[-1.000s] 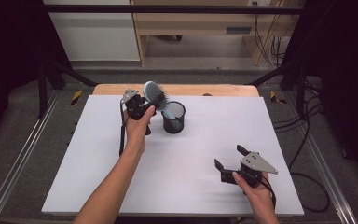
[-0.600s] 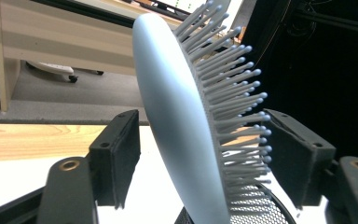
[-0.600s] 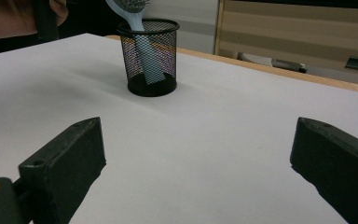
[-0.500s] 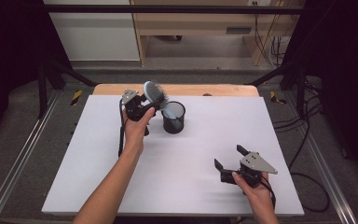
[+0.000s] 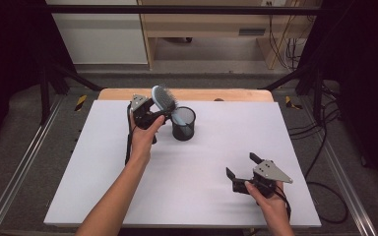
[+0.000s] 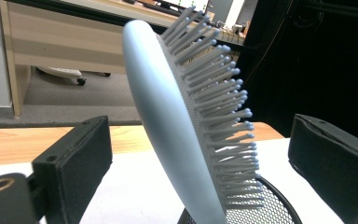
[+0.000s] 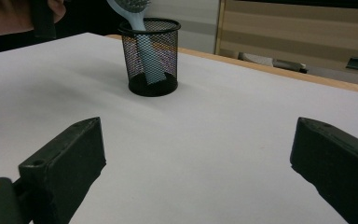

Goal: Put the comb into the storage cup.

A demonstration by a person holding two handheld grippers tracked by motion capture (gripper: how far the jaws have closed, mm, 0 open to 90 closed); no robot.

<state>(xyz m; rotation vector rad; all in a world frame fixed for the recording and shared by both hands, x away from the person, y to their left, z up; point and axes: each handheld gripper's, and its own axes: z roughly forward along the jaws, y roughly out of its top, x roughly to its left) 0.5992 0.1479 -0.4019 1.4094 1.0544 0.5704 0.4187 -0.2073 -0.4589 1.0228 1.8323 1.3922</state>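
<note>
A pale blue hairbrush [image 5: 163, 98] stands handle-down in a black mesh cup [image 5: 183, 125] at the back of the white table. Its bristled head leans out over the cup's left rim. My left gripper [image 5: 155, 107] is at the brush head. In the left gripper view the brush [image 6: 168, 116] rises between the two wide-apart jaws with a gap on each side, above the cup rim [image 6: 265, 210]. My right gripper [image 5: 241, 165] rests open near the front right, holding nothing. In the right gripper view the cup [image 7: 151, 60] and the brush handle [image 7: 142, 44] sit far ahead.
The white table top [image 5: 202, 162] spreads between the two grippers. A wooden strip [image 5: 226, 94] runs along its back edge. Metal rails [image 5: 19, 167] flank the table, and cables [image 5: 325, 147] lie on the floor at the right.
</note>
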